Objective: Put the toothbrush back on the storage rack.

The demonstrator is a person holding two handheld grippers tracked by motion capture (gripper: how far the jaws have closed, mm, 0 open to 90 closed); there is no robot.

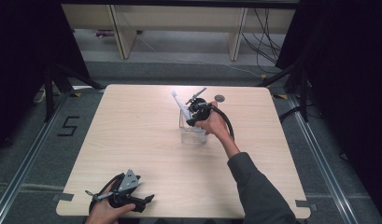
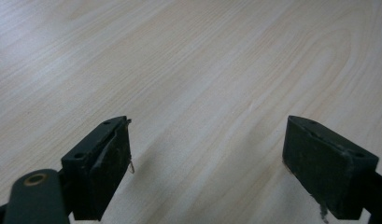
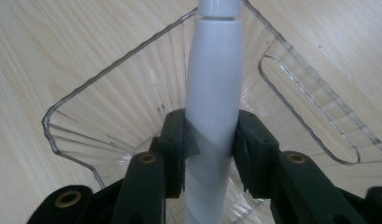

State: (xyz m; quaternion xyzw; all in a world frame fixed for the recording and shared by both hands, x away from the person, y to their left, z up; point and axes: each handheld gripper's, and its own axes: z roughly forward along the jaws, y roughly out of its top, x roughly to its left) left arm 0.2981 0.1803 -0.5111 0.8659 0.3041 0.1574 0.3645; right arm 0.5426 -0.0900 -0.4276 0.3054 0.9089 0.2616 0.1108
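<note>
A white toothbrush (image 3: 213, 98) stands slanted in a clear plastic cup (image 3: 109, 93), its head (image 1: 175, 96) sticking up and to the left. My right gripper (image 3: 210, 144) is shut on the toothbrush's handle, over the cup (image 1: 192, 128) near the middle of the table. My left gripper (image 2: 207, 158) rests open low over bare wood at the table's front left corner (image 1: 142, 201), with nothing between its jaws.
A small dark round disc (image 1: 219, 98) lies on the light wooden table (image 1: 132, 130) just beyond the cup. Black curtains and metal stands flank the table; wooden furniture legs and cables are on the floor behind it.
</note>
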